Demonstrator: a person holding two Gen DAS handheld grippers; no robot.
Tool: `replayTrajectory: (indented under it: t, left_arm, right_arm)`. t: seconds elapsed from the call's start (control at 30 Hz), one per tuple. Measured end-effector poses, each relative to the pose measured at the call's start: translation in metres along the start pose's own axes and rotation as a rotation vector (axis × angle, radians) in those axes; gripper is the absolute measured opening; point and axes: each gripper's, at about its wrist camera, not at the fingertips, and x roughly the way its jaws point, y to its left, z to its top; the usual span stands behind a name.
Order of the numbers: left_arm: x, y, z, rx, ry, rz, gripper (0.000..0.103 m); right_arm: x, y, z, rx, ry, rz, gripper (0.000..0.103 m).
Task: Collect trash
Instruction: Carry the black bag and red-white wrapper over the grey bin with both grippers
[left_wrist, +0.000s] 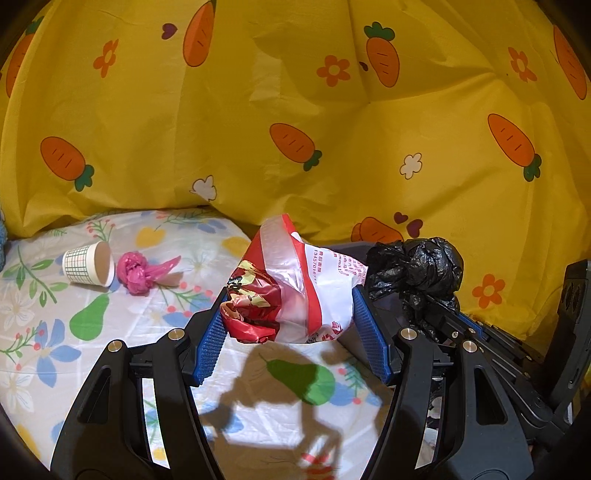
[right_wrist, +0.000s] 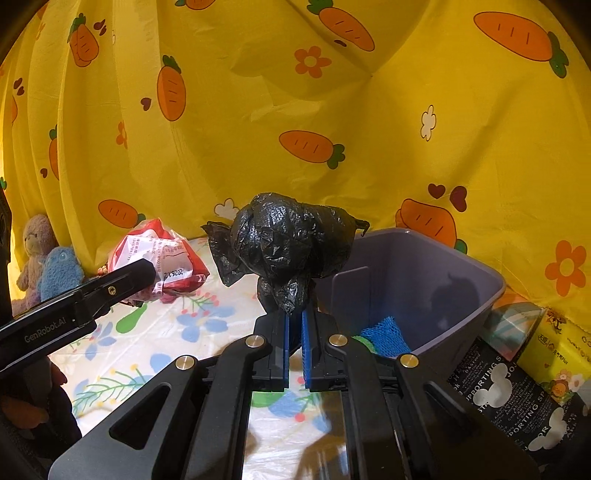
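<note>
My left gripper (left_wrist: 290, 319) is shut on a crumpled red and white plastic bag (left_wrist: 295, 291) and holds it above the floral sheet. The same bag shows in the right wrist view (right_wrist: 162, 258). My right gripper (right_wrist: 294, 325) is shut on a crumpled black plastic bag (right_wrist: 291, 247), held up just left of a purple bin (right_wrist: 461, 284). The black bag shows in the left wrist view (left_wrist: 417, 273). A checked paper cup (left_wrist: 88, 264) lies on its side at the left, with a pink bag wad (left_wrist: 138, 271) beside it.
A yellow carrot-print curtain (left_wrist: 295, 110) hangs behind. The bin holds something blue (right_wrist: 386, 332). Two plush toys (right_wrist: 48, 258) sit at the far left. A black printed package (right_wrist: 517, 398) and a yellow pack (right_wrist: 557, 354) lie right of the bin.
</note>
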Motion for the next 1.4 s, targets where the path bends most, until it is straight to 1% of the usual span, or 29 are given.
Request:
replayTrajectory:
  t: [0.4,0.63,0.73,0.87,1.13,1.4]
  left_arm:
    - [0.026,-0.026,0.006,0.031,0.033,-0.067,0.064]
    - [0.041,-0.048,0.015,0.051,0.042,-0.122,0.064]
    - [0.050,-0.058,0.017,0.059,0.051,-0.147,0.064]
    - [0.064,-0.066,0.019,0.055,0.067,-0.179,0.064]
    - [0.085,-0.080,0.023,0.053,0.064,-0.236,0.064]
    - [0.108,-0.084,0.022,0.030,0.093,-0.284,0.064]
  right_arm:
    - [0.000,-0.040,0.006,0.063,-0.015,-0.084,0.006]
    - [-0.001,-0.067,0.008,0.105,-0.018,-0.154,0.006]
    - [0.002,-0.077,0.009,0.124,-0.008,-0.167,0.006]
    - [0.008,-0.081,0.011,0.129,0.004,-0.175,0.006]
    - [0.022,-0.082,0.014,0.124,0.029,-0.187,0.007]
    - [0.034,-0.085,0.015,0.125,0.056,-0.199,0.007]
